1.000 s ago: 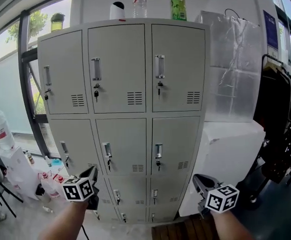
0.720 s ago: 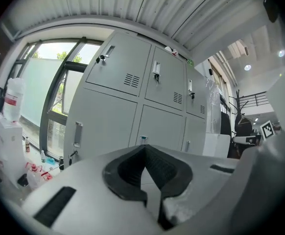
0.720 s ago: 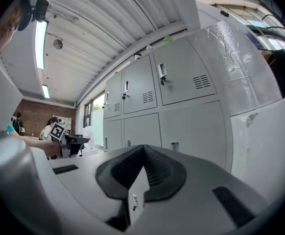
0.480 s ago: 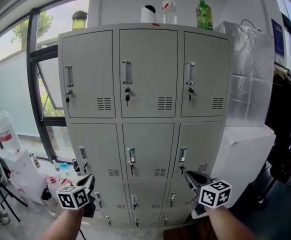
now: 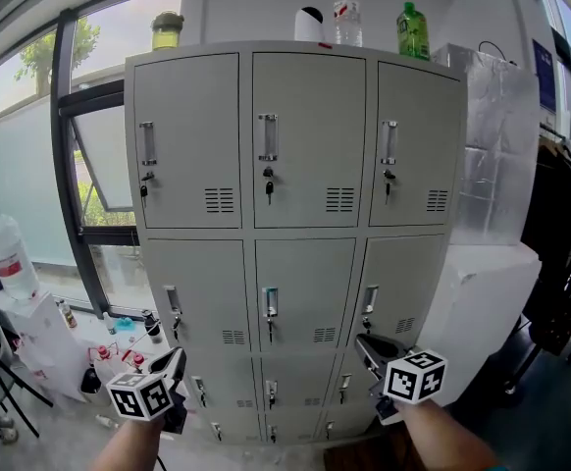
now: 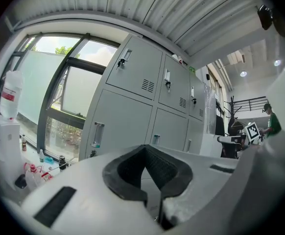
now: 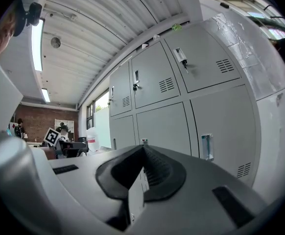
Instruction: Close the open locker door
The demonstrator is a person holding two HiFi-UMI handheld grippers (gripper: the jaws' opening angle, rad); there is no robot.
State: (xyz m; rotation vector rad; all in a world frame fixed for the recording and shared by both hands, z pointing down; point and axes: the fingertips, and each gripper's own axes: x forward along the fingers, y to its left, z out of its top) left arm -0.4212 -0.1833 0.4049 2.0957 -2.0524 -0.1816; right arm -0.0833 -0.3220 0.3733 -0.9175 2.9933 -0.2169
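The grey locker cabinet (image 5: 305,214) is standing upright in the middle of the head view, three columns wide. Every door (image 5: 308,140) in view is lying flush with the cabinet front, each carrying a handle and a key in its lock. Which door is the open one cannot be told from these views.

The left gripper (image 5: 176,361) is hovering level in front of the cabinet's lower left column, apart from the front. Its jaws are clenched together with nothing between the pads. The right gripper (image 5: 369,346) is hovering level in front of the lower right column, also apart from the front. Its jaws are likewise pressed together and gripping nothing. The two grippers are sitting well apart, and the cabinet's middle column is showing unobstructed between them.

Along the cabinet's top edge, a lidded jar (image 5: 167,29), a white rounded device (image 5: 309,23), a clear water bottle (image 5: 345,15) and a green bottle (image 5: 412,29) are standing.

A white block (image 5: 482,302) is standing against the cabinet's right edge, with a foil-wrapped bulk (image 5: 487,145) rising above it. Dark garments (image 5: 560,224) are hanging further right.

A dark window frame (image 5: 70,165) is running upright just beside the cabinet's left edge. Small bottles (image 5: 119,341) are clustering on the floor near the lower left corner, and a large water jug (image 5: 11,258) is resting further left.

A strip of floor (image 5: 349,451) is lying bare in front of the cabinet's base.
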